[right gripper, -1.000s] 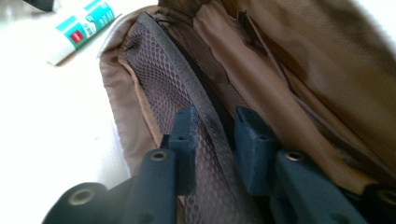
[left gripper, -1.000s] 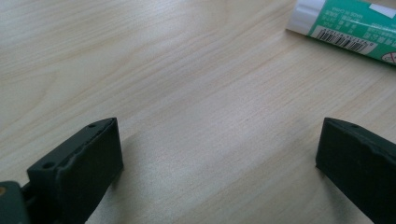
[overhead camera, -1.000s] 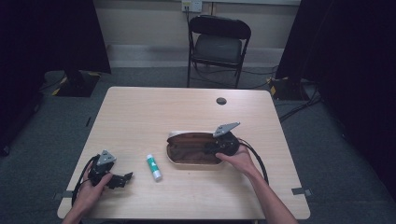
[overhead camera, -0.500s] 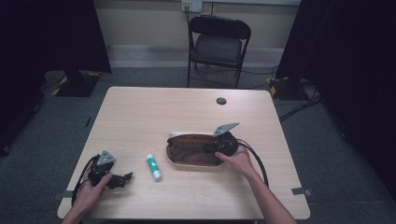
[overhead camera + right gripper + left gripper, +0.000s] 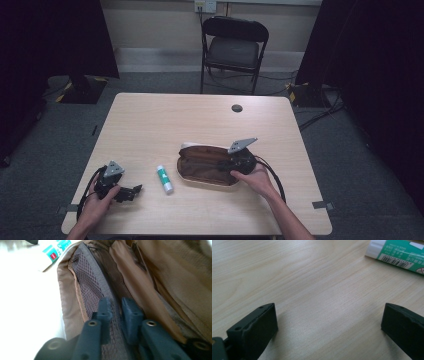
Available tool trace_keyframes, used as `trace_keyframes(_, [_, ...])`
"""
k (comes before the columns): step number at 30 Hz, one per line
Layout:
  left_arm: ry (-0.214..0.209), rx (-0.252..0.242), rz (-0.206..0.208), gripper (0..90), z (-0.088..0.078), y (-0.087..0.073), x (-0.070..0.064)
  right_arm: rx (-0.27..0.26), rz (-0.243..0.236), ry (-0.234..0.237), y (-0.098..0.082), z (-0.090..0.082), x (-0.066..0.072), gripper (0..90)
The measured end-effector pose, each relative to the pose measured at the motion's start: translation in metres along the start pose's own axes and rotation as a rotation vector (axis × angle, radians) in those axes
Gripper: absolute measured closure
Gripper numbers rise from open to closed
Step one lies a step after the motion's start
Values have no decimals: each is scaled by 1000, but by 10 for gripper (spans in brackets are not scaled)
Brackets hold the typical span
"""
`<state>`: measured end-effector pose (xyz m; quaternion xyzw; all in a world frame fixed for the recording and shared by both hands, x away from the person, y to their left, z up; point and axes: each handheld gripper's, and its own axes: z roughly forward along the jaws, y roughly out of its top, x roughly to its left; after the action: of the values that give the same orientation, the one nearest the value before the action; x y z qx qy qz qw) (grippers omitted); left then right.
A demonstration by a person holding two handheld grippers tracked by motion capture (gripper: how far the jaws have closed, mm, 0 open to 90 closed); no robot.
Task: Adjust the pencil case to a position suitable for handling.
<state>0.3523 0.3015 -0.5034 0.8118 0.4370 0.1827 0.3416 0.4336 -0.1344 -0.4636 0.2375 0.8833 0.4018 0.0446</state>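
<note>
The brown pencil case is lying open at the table's right front. In the right gripper view its mesh pocket is showing, and the right gripper is sitting inside with its jaws nearly together around the pocket's edge strip, having just been opening slightly. A glue stick is lying just left of the case. In the left gripper view the left gripper is standing wide apart over bare wood, holding nothing

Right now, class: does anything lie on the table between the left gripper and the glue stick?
Nothing visible does. The left gripper has its jaws wide apart, and bare table runs from them to the glue stick just beyond.
</note>
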Motion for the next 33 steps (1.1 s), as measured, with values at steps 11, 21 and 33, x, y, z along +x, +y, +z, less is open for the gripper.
trace_keyframes(11, [0,0,0,1,0,0,0,-40,0,-42,-1,-4,9,605])
trace_keyframes(21, [1,0,0,0,0,0,0,-84,16,-57,-2,-9,15,565])
trace_keyframes(33, [-2,0,-2,1,0,0,0,-112,42,-31,-12,-29,26,579])
